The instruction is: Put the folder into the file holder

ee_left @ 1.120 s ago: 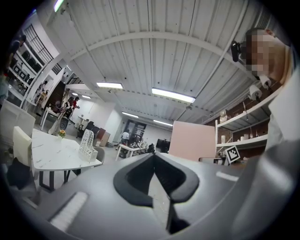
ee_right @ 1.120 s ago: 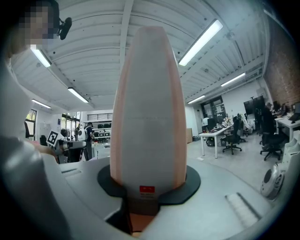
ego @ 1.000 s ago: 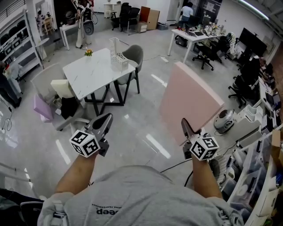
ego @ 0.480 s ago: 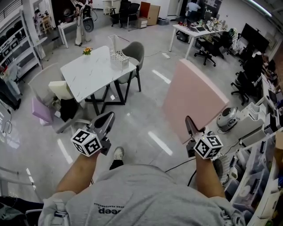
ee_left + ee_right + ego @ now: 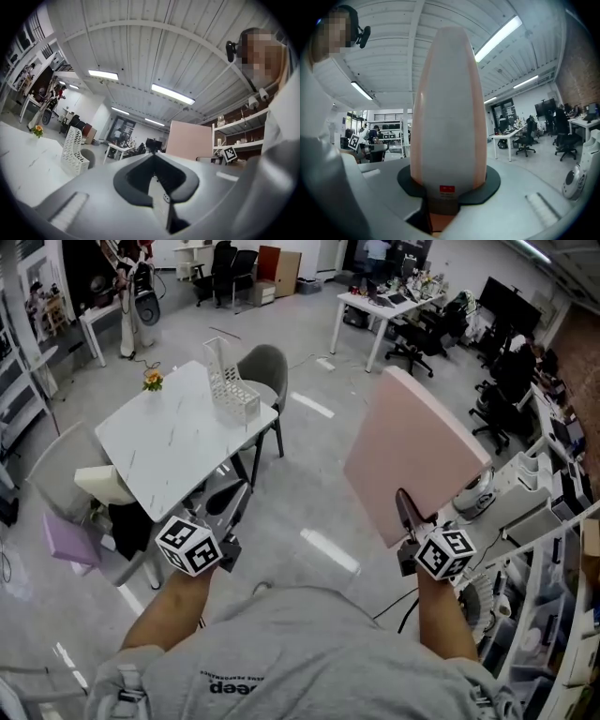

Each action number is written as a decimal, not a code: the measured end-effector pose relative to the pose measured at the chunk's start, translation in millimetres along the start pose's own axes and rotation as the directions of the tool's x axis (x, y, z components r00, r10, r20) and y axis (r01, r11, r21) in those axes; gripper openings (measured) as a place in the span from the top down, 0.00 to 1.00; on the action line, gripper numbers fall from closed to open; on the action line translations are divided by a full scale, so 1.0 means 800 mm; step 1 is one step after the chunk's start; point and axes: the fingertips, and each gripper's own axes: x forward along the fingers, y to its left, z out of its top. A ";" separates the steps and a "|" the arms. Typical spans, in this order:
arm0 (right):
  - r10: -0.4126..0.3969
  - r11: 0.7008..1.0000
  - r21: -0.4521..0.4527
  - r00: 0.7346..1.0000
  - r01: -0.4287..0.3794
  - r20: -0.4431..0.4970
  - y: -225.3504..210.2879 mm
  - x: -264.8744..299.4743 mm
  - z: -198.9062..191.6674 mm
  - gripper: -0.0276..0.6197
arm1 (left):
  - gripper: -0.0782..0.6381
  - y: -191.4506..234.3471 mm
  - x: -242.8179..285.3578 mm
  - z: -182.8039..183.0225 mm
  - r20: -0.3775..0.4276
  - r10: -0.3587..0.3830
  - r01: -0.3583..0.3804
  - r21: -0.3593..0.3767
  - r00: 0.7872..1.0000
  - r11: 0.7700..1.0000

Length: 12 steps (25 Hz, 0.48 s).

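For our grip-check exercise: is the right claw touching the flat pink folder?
Touching. The right gripper view shows the right claw clamped on the lower edge of the flat pink folder.

Head view looked steeply down from over the person's shoulders. Both gripper views sat close behind their jaws, tilted up toward the ceiling (image 5: 154, 51). All three shared the pink folder (image 5: 412, 451).

One folder (image 5: 412, 451), seemingly one file holder (image 5: 228, 388)
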 end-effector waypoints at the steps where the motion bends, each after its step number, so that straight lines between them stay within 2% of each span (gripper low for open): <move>1: -0.003 1.000 -0.003 1.000 0.003 0.009 0.003 0.022 0.005 0.77 | 0.81 0.021 0.009 0.009 -0.005 -0.010 0.010 0.009 1.000 1.000; 6: -0.022 1.000 0.012 1.000 0.021 0.021 0.010 0.125 0.016 0.77 | 0.81 0.119 0.047 0.039 -0.024 -0.024 0.025 0.011 0.999 1.000; 12: -0.029 1.000 0.011 0.999 0.029 0.014 0.006 0.211 0.026 0.77 | 0.81 0.193 0.086 0.053 -0.041 -0.034 0.034 -0.001 0.999 0.999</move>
